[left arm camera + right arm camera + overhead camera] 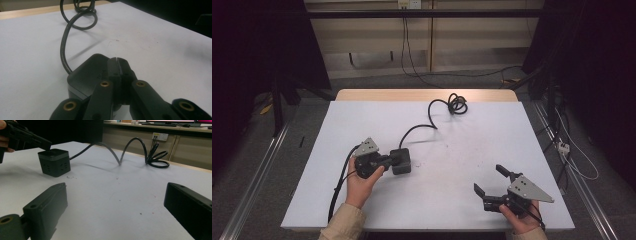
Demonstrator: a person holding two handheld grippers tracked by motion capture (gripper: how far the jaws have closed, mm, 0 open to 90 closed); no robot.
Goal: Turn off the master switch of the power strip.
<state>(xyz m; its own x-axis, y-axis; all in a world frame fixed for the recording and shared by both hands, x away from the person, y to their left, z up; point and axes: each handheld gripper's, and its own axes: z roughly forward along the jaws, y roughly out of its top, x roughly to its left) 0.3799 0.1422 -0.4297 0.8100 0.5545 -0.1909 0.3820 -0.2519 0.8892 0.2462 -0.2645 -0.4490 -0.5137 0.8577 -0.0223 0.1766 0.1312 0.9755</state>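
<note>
Left gripper (398,159), held in the person's left hand (362,182): jaws pressed together, nothing between them. In the left gripper view the two black jaws meet with only a thin seam, their tips over the top face of a dark grey cube-shaped power socket block (85,75). In the right gripper view the closed tip sits at the block's top near edge, apparently touching; contact cannot be told for sure.

The block (402,161) stands upright on the white-topped bench (462,165), directly ahead of and under the left gripper's tips. Socket holes show on its side faces in the right gripper view (54,162).

A thick black rubber power cable (422,127) leaves the block's far side, away from the left gripper, arches up off the bench, comes down, and ends in a loose coil (457,104) near the bench's far edge, well apart from both grippers.

Right gripper (490,181), in the person's right hand (521,217): jaws spread wide, empty. It hangs just above the bench near the front right corner, well apart from the block. Seen along its own jaws, the block lies far ahead to the left, the coil (157,161) ahead to the right, bare bench between the jaws.
</note>
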